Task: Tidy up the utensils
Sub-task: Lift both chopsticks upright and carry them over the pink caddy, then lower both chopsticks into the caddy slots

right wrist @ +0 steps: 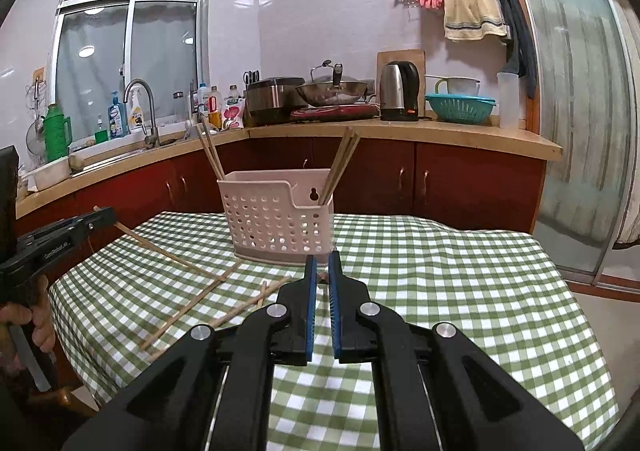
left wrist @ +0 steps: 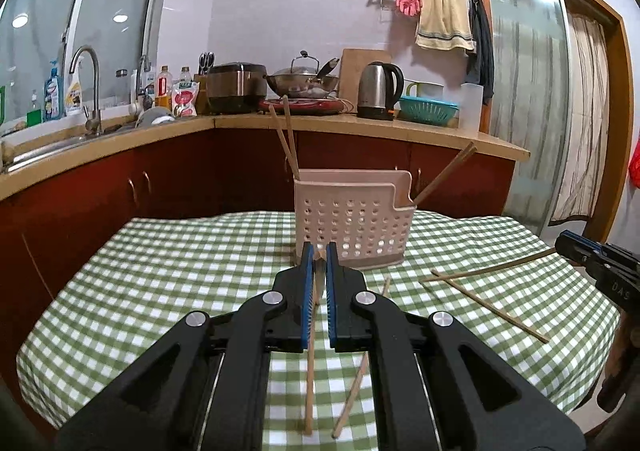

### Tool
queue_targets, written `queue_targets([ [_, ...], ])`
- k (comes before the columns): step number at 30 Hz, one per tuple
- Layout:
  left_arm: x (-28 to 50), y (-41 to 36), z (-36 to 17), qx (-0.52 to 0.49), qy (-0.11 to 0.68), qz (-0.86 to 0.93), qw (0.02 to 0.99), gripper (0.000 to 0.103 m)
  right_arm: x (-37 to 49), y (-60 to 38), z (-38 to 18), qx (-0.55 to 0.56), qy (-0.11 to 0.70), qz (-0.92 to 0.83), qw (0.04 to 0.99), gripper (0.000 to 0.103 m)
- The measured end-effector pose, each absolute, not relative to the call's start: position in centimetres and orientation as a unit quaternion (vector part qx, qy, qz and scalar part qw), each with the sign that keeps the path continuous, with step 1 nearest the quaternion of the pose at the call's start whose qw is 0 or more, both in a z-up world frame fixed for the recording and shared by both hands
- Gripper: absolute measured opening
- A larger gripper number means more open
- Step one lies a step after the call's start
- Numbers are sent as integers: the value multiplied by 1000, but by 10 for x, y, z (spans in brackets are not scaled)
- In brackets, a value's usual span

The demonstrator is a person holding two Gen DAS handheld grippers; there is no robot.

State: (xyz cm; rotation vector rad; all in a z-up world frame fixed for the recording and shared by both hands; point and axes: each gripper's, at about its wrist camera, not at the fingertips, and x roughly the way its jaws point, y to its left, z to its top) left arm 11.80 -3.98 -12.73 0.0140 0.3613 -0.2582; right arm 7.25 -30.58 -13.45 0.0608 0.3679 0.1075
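left gripper (left wrist: 319, 251) clenched on chopstick (left wrist: 310, 371) | right gripper (right wrist: 322, 261) clenched on chopstick end (right wrist: 322, 277) | both before holder (left wrist: 352, 219)

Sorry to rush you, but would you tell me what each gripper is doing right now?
Left gripper: shut on a chopstick that hangs down from its jaws.
Right gripper: shut on a chopstick; only its end shows between the tips.
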Motion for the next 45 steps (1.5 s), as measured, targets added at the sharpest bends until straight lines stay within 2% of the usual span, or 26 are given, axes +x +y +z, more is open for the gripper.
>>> queue_targets([
  [27,205,-48,-94,4,183,-148,972,6,162,-293,-95,31,171,68,982,7],
  [45,193,-42,-41,-8,145,-172,974,6,154,-282,-50,34,125,91,987,7],
])
